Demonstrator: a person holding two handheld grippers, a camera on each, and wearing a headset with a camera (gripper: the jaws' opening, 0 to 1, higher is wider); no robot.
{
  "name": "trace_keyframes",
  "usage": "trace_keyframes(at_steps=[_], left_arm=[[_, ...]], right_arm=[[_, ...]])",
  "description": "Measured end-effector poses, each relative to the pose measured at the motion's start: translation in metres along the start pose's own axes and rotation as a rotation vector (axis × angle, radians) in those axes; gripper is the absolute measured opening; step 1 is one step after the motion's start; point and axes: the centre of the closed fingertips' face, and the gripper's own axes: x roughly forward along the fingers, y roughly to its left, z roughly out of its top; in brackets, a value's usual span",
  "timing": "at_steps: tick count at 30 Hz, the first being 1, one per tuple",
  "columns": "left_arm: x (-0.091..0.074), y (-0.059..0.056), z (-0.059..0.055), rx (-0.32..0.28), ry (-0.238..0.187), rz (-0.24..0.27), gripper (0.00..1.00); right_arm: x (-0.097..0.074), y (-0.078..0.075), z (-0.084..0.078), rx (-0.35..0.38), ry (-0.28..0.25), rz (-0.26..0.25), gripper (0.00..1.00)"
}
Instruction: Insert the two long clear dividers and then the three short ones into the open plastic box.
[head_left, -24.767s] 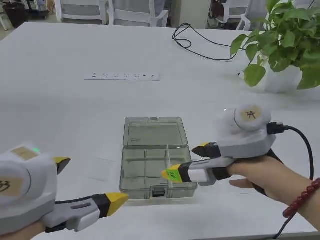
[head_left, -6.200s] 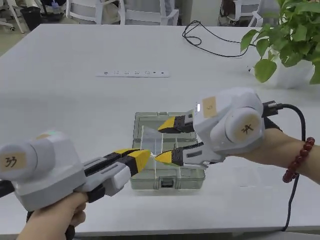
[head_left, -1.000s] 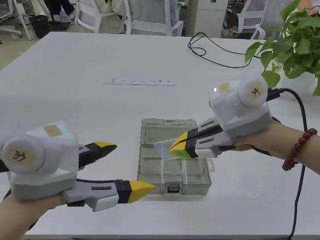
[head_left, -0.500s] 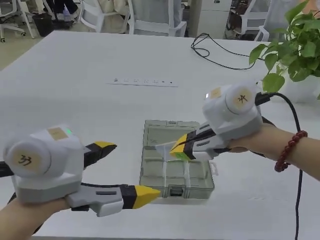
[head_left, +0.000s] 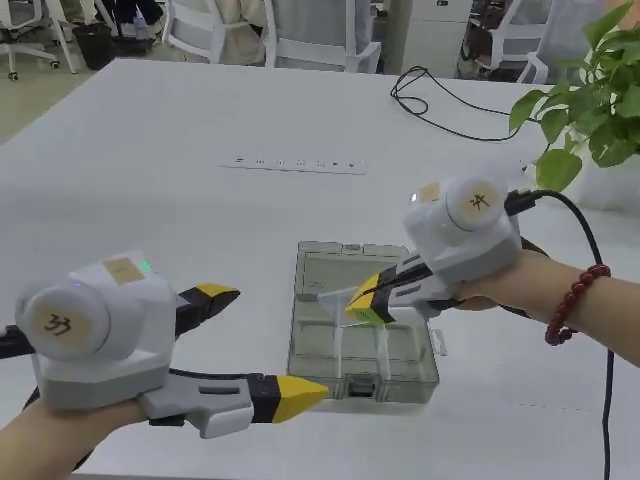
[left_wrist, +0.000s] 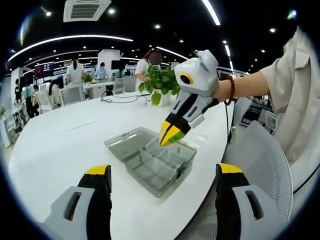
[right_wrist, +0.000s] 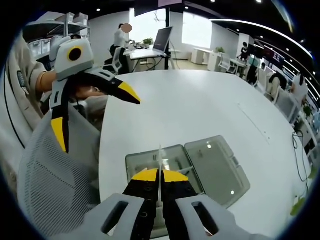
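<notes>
1. We hold the right gripper (head_left: 358, 297) just above the open plastic box (head_left: 304, 352); its jaws are pressed together on a clear divider (head_left: 331, 294), pinched by one end so the rest projects free towards the slots.
2. In the right gripper view the divider stands edge-on over the box's tray; we judge this lines it up for sliding down between the walls.
3. The left gripper (head_left: 272, 340) waits to the near left of the box, jaws spread wide and gripping nothing; we take it as standing by to steady the box.
4. The box is smoky translucent plastic, rectangular and thin-walled; its hinged lid (head_left: 335, 262) lies flat on the tabletop (head_left: 150, 200) behind it.
5. Pale upright partitions already stand inside the box; the held divider is a thin, stiff, glassy strip, hard to see and likely slippery.
</notes>
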Motion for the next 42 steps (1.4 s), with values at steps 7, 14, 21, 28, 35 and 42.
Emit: trace_keyframes(at_steps=[7, 14, 21, 28, 35, 42], left_arm=[[-0.002, 0.002, -0.004, 0.001, 0.009, 0.003, 0.87], [-0.004, 0.003, -0.005, 0.003, 0.012, 0.006, 0.86], [-0.004, 0.003, -0.006, 0.005, 0.014, 0.004, 0.86], [-0.005, 0.003, -0.007, 0.007, 0.015, 0.000, 0.86], [-0.002, -0.001, -0.009, 0.021, 0.028, -0.011, 0.86], [0.000, -0.003, -0.006, 0.021, 0.022, -0.016, 0.87]], right_arm=[[0.006, 0.000, -0.006, -0.002, 0.029, 0.006, 0.02], [0.006, -0.002, -0.006, -0.001, 0.031, 0.003, 0.02], [0.006, -0.001, -0.008, 0.007, 0.038, 0.009, 0.02], [0.010, -0.003, -0.006, 0.021, 0.059, 0.014, 0.02], [0.013, -0.002, -0.005, 0.007, 0.153, 0.042, 0.03], [0.018, -0.001, -0.002, -0.064, 0.260, 0.056, 0.02]])
